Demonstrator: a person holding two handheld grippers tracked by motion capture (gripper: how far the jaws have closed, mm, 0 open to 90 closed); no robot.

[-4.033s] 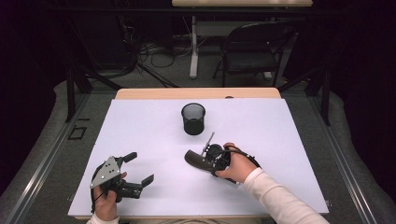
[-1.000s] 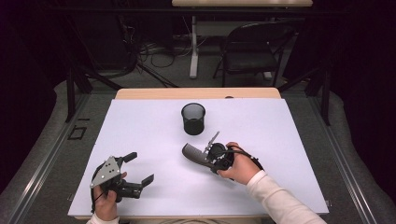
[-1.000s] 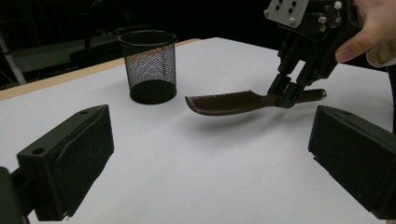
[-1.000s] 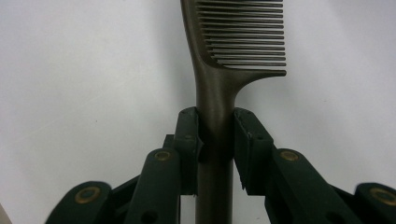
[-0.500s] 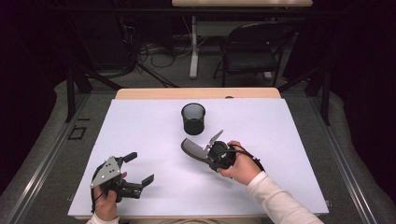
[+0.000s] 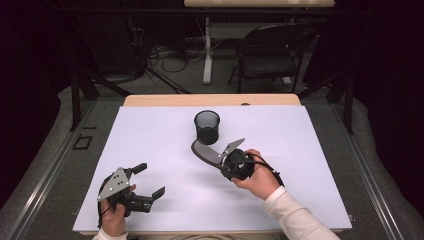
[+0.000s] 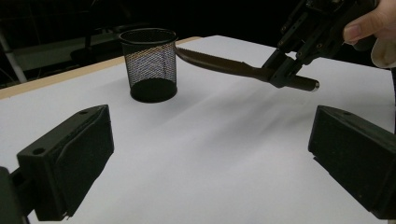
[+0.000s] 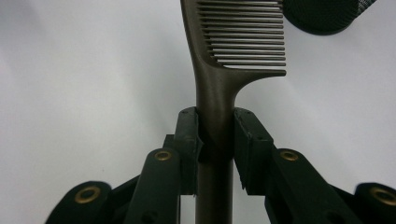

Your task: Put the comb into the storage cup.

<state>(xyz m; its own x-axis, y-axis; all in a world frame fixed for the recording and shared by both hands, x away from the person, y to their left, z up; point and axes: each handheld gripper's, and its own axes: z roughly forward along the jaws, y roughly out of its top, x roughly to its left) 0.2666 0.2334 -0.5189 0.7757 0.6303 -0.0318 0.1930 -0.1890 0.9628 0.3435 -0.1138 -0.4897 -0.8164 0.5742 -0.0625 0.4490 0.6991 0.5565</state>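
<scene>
Behind the mesh cup (image 7: pixel 150 65), comb (image 7: pixel 219 63) tip hidden, right gripper (image 8: pixel 215 135) clamped.

Light falls evenly from above on the white table (image 6: pixel 300 150); the room behind stays dark. Shadows are soft. The near jaws look slightly blurred.

Brown comb (image 8: pixel 219 84): long handle, fine teeth along one edge of the head. Handle clamped between the pads of the right gripper (image 8: pixel 215 140); toothed head juts out ahead of its jaws, off the table, near level. Black wire-mesh pen cup (image 6: pixel 207 127): upright, open-topped, just past the comb's tip, ahead of that gripper.
</scene>
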